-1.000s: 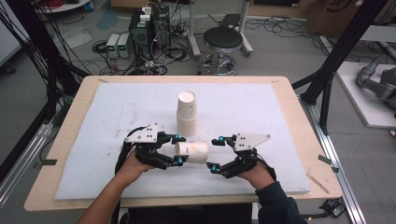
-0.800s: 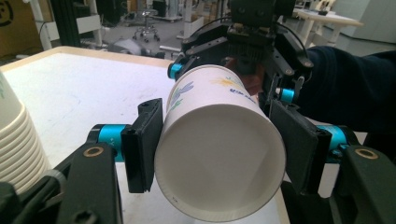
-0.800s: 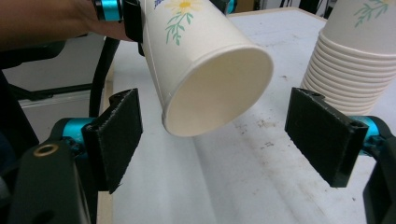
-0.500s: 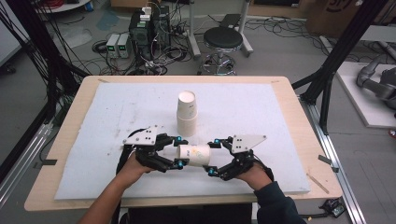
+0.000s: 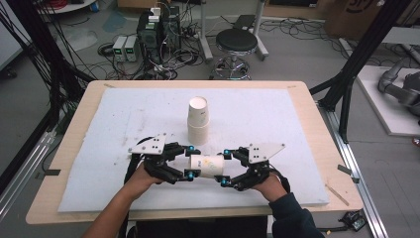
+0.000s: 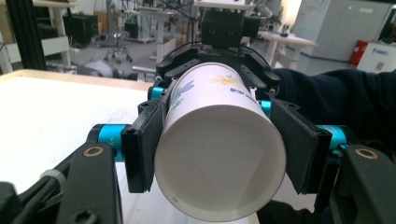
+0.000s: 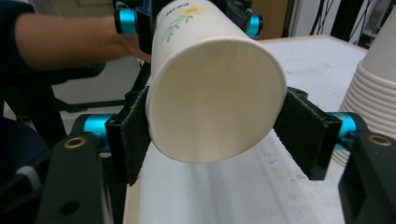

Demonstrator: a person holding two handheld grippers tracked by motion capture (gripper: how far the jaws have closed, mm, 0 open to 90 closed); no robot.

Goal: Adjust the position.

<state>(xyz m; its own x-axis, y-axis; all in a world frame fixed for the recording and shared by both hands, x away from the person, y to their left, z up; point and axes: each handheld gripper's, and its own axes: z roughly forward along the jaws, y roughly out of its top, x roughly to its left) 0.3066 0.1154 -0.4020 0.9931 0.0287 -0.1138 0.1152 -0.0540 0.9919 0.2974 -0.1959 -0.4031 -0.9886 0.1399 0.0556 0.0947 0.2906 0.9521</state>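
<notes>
A white paper cup point(image 5: 208, 166) with a flower print lies on its side just above the white mat, held between both grippers. My left gripper point(image 5: 190, 161) is shut on its left end; in the left gripper view the pads point(image 6: 142, 149) press the cup point(image 6: 219, 154) near its base. My right gripper point(image 5: 225, 167) has just been closing on the other end. In the right gripper view its pads point(image 7: 130, 135) touch both sides of the cup's open mouth point(image 7: 215, 93). The left gripper point(image 7: 189, 23) shows beyond the cup there.
A stack of several paper cups point(image 5: 198, 121) stands upside down just behind the held cup, close by at the edge of the right gripper view point(image 7: 373, 102). The white mat point(image 5: 277, 119) covers the wooden table. A stool point(image 5: 236, 42) and electronics stand beyond the far edge.
My right gripper's jaws have narrowed from wide apart onto the cup's right end. Neither hand nor the cup has shifted.
</notes>
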